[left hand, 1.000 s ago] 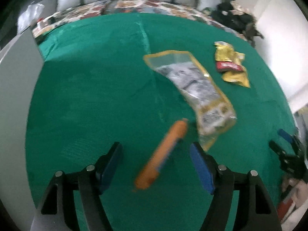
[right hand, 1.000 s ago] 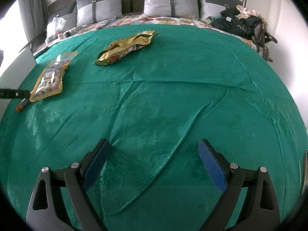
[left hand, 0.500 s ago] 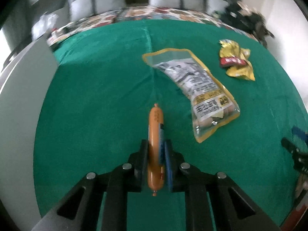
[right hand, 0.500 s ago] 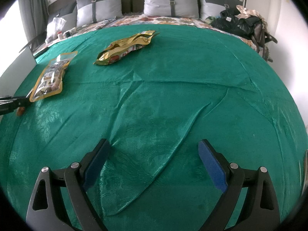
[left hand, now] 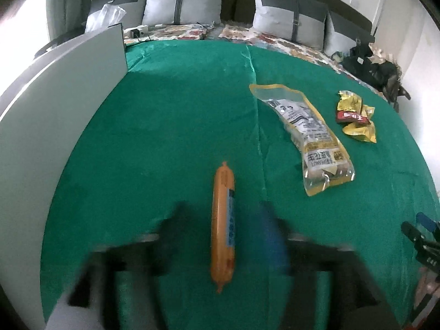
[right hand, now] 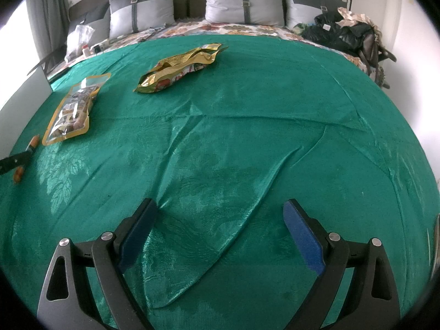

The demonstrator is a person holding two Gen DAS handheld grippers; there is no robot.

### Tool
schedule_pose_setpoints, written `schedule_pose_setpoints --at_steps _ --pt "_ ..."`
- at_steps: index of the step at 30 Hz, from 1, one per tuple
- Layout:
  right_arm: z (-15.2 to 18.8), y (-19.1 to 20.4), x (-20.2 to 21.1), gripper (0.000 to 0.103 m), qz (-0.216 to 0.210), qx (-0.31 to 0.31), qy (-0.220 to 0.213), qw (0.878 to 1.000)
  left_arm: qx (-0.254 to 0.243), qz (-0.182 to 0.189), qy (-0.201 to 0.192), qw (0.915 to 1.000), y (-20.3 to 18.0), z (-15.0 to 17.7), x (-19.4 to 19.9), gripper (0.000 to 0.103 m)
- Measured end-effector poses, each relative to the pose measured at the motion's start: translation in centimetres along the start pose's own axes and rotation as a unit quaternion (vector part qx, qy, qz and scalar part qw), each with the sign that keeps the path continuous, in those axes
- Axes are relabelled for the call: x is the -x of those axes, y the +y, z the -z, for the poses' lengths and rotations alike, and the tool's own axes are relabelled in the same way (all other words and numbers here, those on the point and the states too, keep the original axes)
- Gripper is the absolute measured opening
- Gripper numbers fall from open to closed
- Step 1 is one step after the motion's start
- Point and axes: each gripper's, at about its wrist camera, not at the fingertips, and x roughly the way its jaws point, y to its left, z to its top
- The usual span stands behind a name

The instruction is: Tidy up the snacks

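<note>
An orange sausage stick (left hand: 222, 192) lies lengthwise on the green bedcover (left hand: 165, 137), between the blurred fingers of my left gripper (left hand: 223, 209). Its jaws are opening, and neither pad touches the sausage. The right wrist view shows the ends of the same sausage (right hand: 34, 140) on either side of a black left finger (right hand: 16, 159) at the far left. My right gripper (right hand: 220, 211) hangs open over bare cover with nothing between its fingers. A clear pouch with a yellow border (left hand: 308, 134) lies to the right of the sausage, and a crumpled gold bag (left hand: 356, 115) lies beyond it.
A tall white panel (left hand: 55, 110) stands along the left edge of the bed. Grey pillows (right hand: 242, 2) line the headboard, and a dark heap of clothes (right hand: 343, 33) sits at the far right corner. Folds (right hand: 247, 192) run across the cover near my right gripper.
The left gripper went from open around the slanted sausage to shut on it, then spread its fingers again. The sausage now lies straight. The right gripper has not moved.
</note>
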Motion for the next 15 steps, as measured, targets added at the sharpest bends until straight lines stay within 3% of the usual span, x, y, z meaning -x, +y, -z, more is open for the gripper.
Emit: schedule_pose_setpoints --at_steps 4,9,15 --pt "0.0 0.0 0.0 0.095 0.0 0.0 0.0 1.0 -0.044 -0.044 -0.009 0.9981 -1.0 0.2 -0.8 0.088" --pt "0.0 0.0 0.0 0.095 0.0 0.0 0.0 1.0 -0.015 -0.056 -0.01 0.9983 -0.2 0.3 -1.3 0.103" --pt "0.0 0.0 0.0 0.095 0.0 0.0 0.0 1.0 -0.011 -0.057 -0.011 0.9982 0.0 0.3 -1.5 0.103"
